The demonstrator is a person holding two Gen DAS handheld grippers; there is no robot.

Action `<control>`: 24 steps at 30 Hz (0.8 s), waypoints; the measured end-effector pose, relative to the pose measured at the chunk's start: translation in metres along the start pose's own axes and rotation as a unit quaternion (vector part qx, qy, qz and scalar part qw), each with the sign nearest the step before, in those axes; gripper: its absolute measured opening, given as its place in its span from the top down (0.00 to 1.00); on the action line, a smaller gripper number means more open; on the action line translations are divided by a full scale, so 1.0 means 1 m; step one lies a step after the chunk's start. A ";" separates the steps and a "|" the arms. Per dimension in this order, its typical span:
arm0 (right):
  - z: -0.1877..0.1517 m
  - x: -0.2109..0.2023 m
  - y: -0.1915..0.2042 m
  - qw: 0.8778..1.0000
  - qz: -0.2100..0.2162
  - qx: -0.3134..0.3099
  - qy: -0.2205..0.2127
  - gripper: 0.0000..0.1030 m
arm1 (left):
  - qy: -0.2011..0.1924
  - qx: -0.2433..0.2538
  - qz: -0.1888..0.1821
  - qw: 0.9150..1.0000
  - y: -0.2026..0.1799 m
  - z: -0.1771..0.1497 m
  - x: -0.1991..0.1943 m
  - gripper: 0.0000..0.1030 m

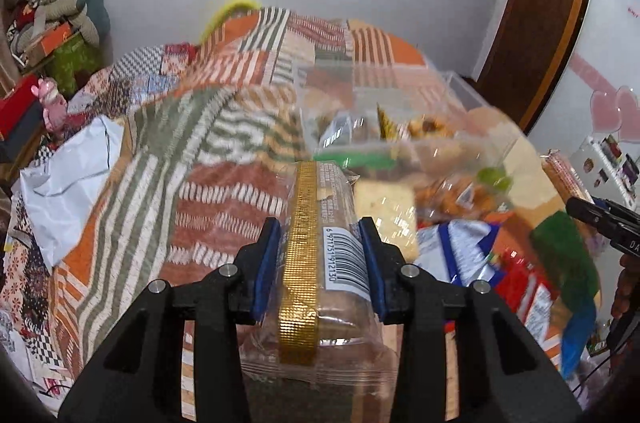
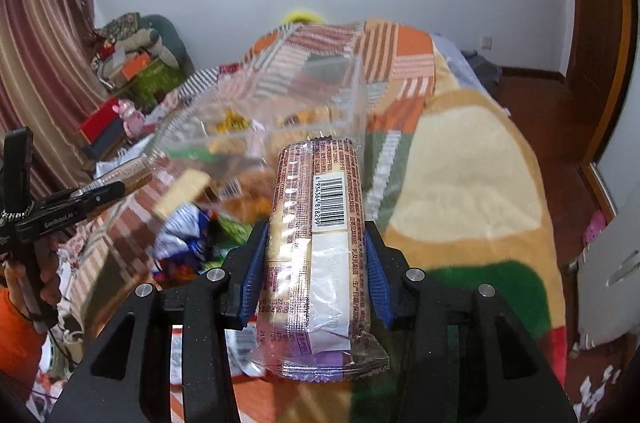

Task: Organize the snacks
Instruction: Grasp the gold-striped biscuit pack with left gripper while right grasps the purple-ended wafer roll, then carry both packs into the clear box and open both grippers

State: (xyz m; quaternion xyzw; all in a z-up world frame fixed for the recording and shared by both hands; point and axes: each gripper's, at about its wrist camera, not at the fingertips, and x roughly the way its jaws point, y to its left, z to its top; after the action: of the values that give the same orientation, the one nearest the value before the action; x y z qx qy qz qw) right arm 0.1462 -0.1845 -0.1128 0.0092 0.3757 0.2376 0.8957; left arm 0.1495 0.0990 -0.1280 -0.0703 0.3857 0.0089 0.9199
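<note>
My left gripper (image 1: 320,235) is shut on a clear-wrapped snack pack with a gold strip and a barcode (image 1: 308,263), held above the bed. My right gripper (image 2: 316,239) is shut on a roll of biscuits in a purple-and-tan wrapper with a barcode (image 2: 320,223). A clear plastic box (image 1: 380,111) with several snacks inside sits on the bed ahead of both grippers; it also shows in the right wrist view (image 2: 280,111). Loose snack packets (image 1: 472,251) lie in a pile beside the box. The right gripper shows at the right edge of the left wrist view (image 1: 600,219), the left gripper at the left edge of the right wrist view (image 2: 80,199).
The bed carries a patchwork quilt (image 1: 200,143) and a tan, cream and green blanket (image 2: 460,183). A white plastic bag (image 1: 68,175) lies at the bed's left. Boxes and cushions (image 1: 52,35) are piled at the far left. A wooden door (image 1: 552,3) stands at the right.
</note>
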 end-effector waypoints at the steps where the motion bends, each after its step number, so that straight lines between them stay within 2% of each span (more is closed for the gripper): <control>1: 0.003 -0.001 0.002 1.000 0.001 -0.002 -0.005 0.59 | -0.007 0.000 -0.003 1.000 -0.002 0.005 -0.004 0.62; 10: 0.033 0.002 0.016 0.999 0.013 -0.011 -0.045 0.59 | -0.046 0.009 -0.013 0.999 -0.012 0.042 -0.014 0.62; 15: 0.051 0.012 0.024 0.998 0.027 -0.012 -0.058 0.59 | -0.063 0.020 0.000 0.998 -0.021 0.059 -0.006 0.62; 24: 0.076 0.050 0.042 0.998 0.042 -0.012 -0.053 0.59 | -0.041 0.009 -0.008 0.999 -0.024 0.072 0.034 0.62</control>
State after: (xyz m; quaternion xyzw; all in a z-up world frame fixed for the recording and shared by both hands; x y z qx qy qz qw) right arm 0.2105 -0.1135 -0.0837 0.0274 0.3243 0.2789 0.9035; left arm 0.2267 0.0841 -0.0994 -0.0647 0.3470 0.0007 0.9356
